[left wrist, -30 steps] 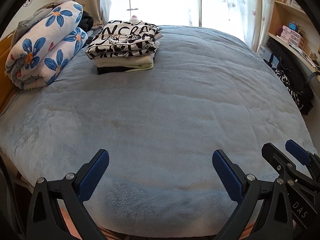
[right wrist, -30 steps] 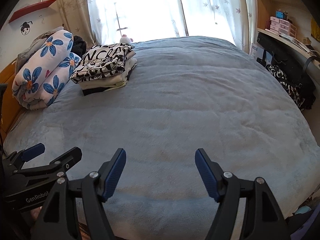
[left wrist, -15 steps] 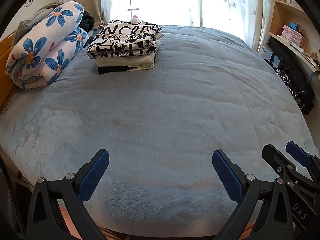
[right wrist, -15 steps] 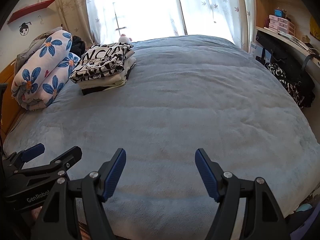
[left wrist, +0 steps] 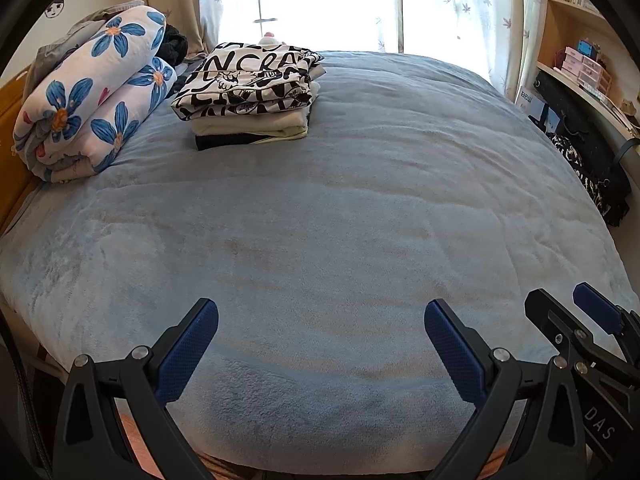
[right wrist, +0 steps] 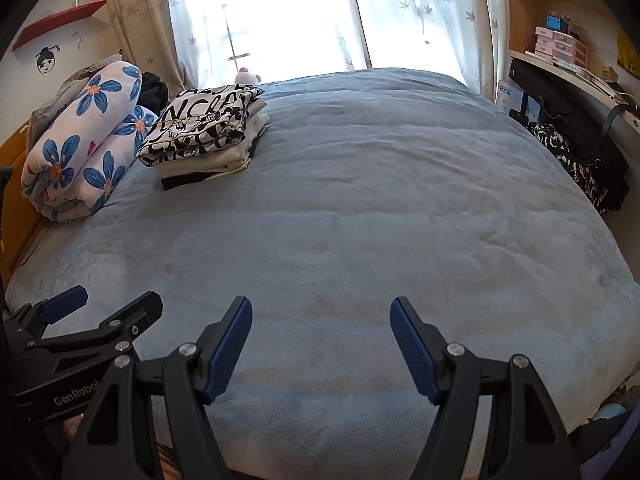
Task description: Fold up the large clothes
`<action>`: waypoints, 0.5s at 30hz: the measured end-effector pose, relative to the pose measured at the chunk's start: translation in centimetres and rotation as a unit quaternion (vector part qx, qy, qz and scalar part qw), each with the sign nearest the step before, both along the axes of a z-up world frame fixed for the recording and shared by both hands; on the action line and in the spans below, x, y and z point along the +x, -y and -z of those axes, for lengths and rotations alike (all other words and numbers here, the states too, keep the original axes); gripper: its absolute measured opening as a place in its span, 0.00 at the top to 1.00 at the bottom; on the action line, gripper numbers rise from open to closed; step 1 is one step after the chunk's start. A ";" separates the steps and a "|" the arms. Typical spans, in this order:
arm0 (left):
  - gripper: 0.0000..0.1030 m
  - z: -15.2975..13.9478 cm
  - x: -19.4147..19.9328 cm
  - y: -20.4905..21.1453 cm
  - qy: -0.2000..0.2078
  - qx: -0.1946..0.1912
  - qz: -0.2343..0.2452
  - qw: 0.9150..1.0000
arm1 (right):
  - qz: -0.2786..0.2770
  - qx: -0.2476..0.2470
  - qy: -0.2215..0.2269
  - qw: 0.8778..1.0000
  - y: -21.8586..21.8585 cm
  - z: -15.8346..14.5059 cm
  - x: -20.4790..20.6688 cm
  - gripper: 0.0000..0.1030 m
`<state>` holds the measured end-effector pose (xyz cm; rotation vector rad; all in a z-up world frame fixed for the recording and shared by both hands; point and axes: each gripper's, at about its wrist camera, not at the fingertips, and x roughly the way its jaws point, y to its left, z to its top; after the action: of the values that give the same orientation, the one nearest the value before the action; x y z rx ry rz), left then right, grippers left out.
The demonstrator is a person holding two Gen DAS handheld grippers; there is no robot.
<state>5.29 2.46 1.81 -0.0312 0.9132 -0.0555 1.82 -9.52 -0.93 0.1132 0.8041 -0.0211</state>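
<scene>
A stack of folded clothes (left wrist: 250,96), topped by a black-and-white printed garment, sits at the far left of the blue-blanketed bed (left wrist: 340,220); it also shows in the right wrist view (right wrist: 204,132). My left gripper (left wrist: 320,340) is open and empty over the bed's near edge. My right gripper (right wrist: 321,340) is open and empty beside it, to its right. The right gripper also shows in the left wrist view (left wrist: 576,320), and the left gripper in the right wrist view (right wrist: 104,308). No unfolded garment lies on the bed.
A rolled floral quilt (left wrist: 88,96) lies at the far left by the headboard. A desk with shelves and dark bags (right wrist: 576,136) runs along the bed's right side. A curtained window (right wrist: 280,16) is behind the bed.
Both views have tilted up slightly, so the clothes stack and quilt sit a little lower in frame. Both grippers stay open and empty.
</scene>
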 end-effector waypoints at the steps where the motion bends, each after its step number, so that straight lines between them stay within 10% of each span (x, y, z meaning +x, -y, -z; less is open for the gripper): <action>1: 0.01 0.0 0.0 0.0 -0.002 -0.001 0.000 1.000 | 0.001 0.000 -0.001 1.000 0.0 0.0 0.0 0.30; 15: 0.01 0.1 0.3 -0.2 -0.006 -0.003 0.001 1.000 | 0.001 0.001 0.001 1.000 0.1 0.2 -0.1 0.30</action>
<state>5.59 2.65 1.73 -0.0358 0.9254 -0.0603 1.76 -9.63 -1.10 0.1158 0.8029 -0.0229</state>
